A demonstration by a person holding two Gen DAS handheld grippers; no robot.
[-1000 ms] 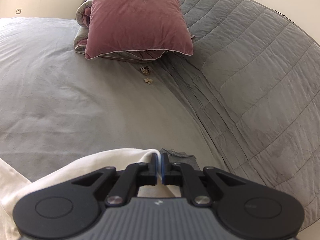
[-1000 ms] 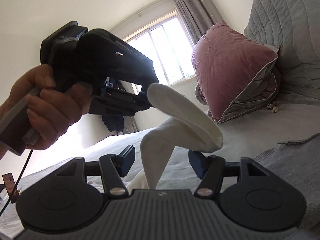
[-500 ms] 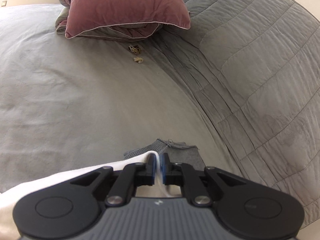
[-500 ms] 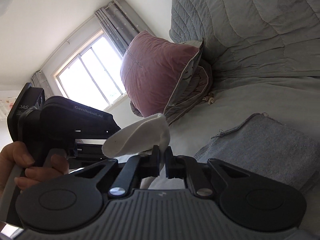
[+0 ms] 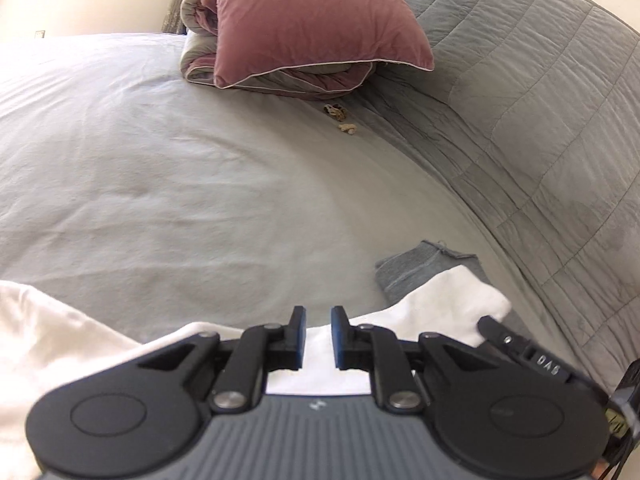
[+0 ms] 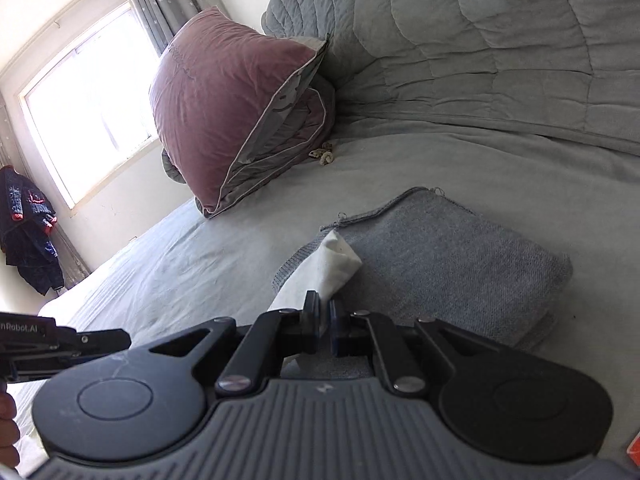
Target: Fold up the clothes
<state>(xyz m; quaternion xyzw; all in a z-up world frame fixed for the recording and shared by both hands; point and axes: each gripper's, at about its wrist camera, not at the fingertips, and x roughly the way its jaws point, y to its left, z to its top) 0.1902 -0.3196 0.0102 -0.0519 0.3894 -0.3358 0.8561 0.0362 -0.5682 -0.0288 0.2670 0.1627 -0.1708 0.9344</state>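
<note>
A white sock point(image 5: 448, 300) lies stretched across the bed sheet, its end resting on a folded grey knit garment point(image 6: 440, 256). My left gripper point(image 5: 318, 332) hovers over the sock's near part; its jaws are opening, with a clear gap between the blue pads and the sock seen below them. My right gripper point(image 6: 325, 320) is shut on the white sock point(image 6: 324, 264) at the edge of the grey garment point(image 5: 408, 268). Its fingertip end shows in the left wrist view as the right gripper point(image 5: 490, 324). The left gripper point(image 6: 100, 338) appears at the left edge of the right wrist view.
A pink pillow point(image 5: 312, 20) sits on a rolled quilt at the head of the bed, with small beige bits point(image 5: 340, 118) beside it. A quilted grey cover point(image 5: 540, 100) rises along the right. More white cloth point(image 5: 48, 340) lies at the lower left. A window point(image 6: 80, 100) and a hanging dark jacket point(image 6: 28, 224) are beyond.
My right gripper closed on the sock and tipped downward, and the sock went from hanging in the air to lying on the grey garment. My left gripper dropped lower and its jaws parted.
</note>
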